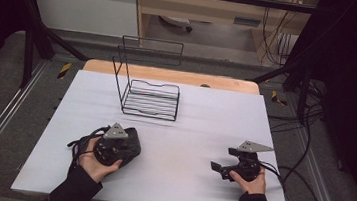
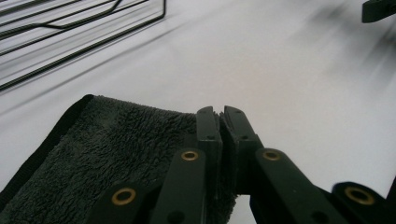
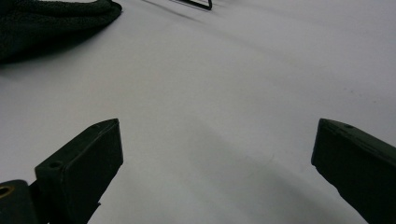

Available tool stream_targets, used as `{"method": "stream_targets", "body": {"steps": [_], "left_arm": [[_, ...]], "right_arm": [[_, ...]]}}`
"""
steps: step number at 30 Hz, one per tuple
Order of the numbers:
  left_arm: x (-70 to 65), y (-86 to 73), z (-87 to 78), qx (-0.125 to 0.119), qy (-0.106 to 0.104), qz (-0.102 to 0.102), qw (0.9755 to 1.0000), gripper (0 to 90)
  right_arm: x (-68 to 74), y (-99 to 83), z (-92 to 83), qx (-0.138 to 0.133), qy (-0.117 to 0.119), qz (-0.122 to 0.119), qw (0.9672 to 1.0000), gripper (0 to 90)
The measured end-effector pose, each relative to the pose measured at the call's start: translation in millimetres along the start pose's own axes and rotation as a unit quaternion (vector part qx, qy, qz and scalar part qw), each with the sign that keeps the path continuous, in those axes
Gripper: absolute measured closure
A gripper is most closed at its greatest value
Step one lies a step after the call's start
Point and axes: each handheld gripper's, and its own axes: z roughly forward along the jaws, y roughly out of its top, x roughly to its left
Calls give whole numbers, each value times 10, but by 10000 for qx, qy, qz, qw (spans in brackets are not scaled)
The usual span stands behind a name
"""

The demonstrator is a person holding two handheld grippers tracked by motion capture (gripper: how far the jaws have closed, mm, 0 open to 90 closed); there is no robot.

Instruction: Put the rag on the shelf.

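Left hand-held gripper (image 2: 221,113) pinches my dark towel (image 2: 116,154) at its right edge, the wire rack (image 1: 150,98) lying ahead across the bench (image 1: 205,118); right hand-held gripper (image 3: 217,158) rests spread, well apart.

The dark cloth (image 2: 107,154) is a deep-pile towelling, fuzzy and matt, edged with a smoother woven binding along its 9 o'clock side. The left gripper (image 2: 221,112) is hard black plastic with a dull sheen; brass-coloured metal rivets sit in its linkage — small glossy rings. The right gripper (image 3: 215,154) has matt black jaw blocks, faintly grainy at the edges. The table top (image 1: 205,118) is a smooth, matt white sheet, paper-like or foam board, laid over a pale wooden board (image 1: 169,74) that shows at 12 o'clock. The wire rack (image 1: 149,100) at 12 o'clock of the cloth is thin black-coated metal rod, slightly glossy. Each gripper carries a flat grey plate (image 1: 115,132) — matt.
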Motion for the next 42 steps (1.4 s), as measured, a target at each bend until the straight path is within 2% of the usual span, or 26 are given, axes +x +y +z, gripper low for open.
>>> {"method": "stream_targets", "body": {"steps": [6,13,21,27,30,32,35,39,42], "left_arm": [[-153,133,160,6,-139,77,9999,853],[-242,254,356,73,-220,47,9997,852],[-251,195,665,255,-331,-131,9990,847],[-265,123,795,421,-362,64,9984,800],[-272,129,771,383,-462,166,9981,692],[-264,143,710,417,-406,328,9978,587],[-204,158,559,292,-388,387,9981,500],[-44,164,312,109,-282,404,9987,380],[130,124,121,45,-103,429,9990,306]], "right_arm": [[-1,0,-2,7,-2,-5,10000,27],[-3,0,3,22,-3,-30,10000,27],[-2,-1,3,26,0,-42,10000,28],[3,-4,6,25,-7,-41,10000,29],[5,-7,7,19,-8,-53,10000,29],[10,-7,6,14,-6,-30,10000,31],[26,1,8,-19,-4,-12,10000,36],[94,36,34,-43,-6,-15,10000,50],[158,71,72,-46,-27,8,10000,64]]}}
